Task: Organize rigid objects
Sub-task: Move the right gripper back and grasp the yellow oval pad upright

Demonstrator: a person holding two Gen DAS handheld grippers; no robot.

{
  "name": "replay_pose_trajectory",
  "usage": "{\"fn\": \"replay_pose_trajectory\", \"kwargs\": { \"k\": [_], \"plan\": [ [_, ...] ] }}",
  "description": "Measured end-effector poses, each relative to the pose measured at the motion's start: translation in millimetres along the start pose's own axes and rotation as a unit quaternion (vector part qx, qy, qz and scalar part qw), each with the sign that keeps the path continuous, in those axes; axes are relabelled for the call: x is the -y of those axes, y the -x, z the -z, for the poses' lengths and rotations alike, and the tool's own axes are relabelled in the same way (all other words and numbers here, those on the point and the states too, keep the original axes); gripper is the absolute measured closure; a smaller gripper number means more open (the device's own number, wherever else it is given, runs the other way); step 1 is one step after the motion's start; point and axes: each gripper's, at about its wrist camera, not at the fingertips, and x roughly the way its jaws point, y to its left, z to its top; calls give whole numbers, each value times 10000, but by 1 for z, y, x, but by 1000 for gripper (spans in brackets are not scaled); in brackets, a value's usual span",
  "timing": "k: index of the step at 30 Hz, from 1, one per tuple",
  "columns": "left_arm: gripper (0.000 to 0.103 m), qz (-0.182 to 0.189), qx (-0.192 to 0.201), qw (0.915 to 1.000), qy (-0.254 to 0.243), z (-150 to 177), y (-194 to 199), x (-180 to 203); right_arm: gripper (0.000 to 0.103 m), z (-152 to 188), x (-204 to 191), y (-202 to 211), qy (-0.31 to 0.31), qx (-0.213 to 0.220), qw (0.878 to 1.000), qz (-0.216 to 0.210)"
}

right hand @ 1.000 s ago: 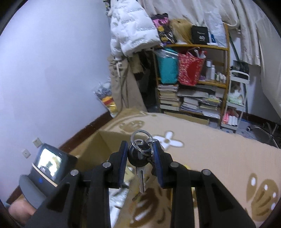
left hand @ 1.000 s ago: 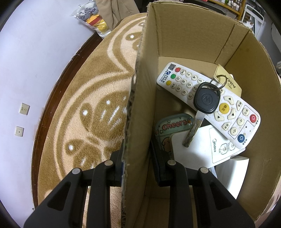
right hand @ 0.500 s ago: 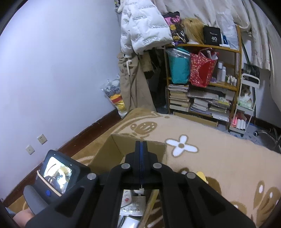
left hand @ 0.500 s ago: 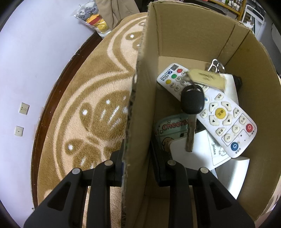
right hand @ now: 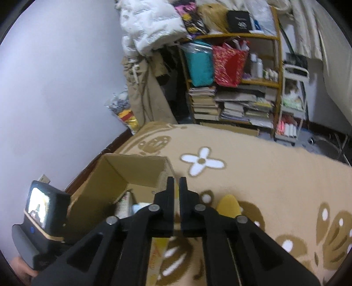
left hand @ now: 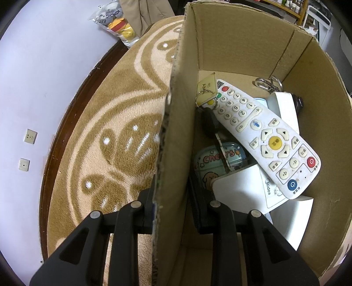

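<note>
My left gripper (left hand: 173, 211) is shut on the left wall of the cardboard box (left hand: 176, 132), one finger outside and one inside. In the box a white remote (left hand: 264, 132) lies slanted over a white Midea remote (left hand: 242, 191) and a "Cheers" tin (left hand: 220, 158). A black key (left hand: 209, 123) with a yellowish tag (left hand: 206, 88) rests against the left wall, partly under the remote. A second key ring (left hand: 268, 82) lies at the far corner. My right gripper (right hand: 177, 187) hovers above the box (right hand: 123, 176), its fingers almost touching, holding nothing.
A tan patterned rug (right hand: 264, 176) covers the floor. Something yellow (right hand: 228, 204) lies on it right of the box. A wall with sockets (left hand: 30, 136) runs along the left. Beyond the rug are a bag of toys (left hand: 116, 19) and cluttered shelves (right hand: 237, 88).
The right gripper let go of the black key, which fell into the box and settled by its left wall. The right gripper closed empty and drew back. The left gripper held still.
</note>
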Motion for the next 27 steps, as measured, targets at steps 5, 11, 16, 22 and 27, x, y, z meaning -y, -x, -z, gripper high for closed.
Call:
{"fn": "replay_pose_trajectory", "kwargs": {
  "k": [5, 11, 16, 22, 27],
  "plan": [
    [78, -10, 1, 10000, -8, 0, 0, 0, 80, 9, 23, -15, -169, -280, 9992, 235],
    [78, -11, 2, 10000, -12, 0, -1, 0, 46, 24, 39, -29, -283, -539, 9972, 445],
    [78, -10, 1, 10000, -11, 0, -1, 0, 32, 37, 49, -43, -364, -825, 9939, 636],
    [78, -13, 2, 10000, -13, 0, -1, 1, 31, 51, 60, -61, -383, -1162, 9892, 802],
    [78, -24, 4, 10000, -24, 0, 0, 0, 19, 67, 66, -75, -333, -1445, 9852, 857]
  ]
}}
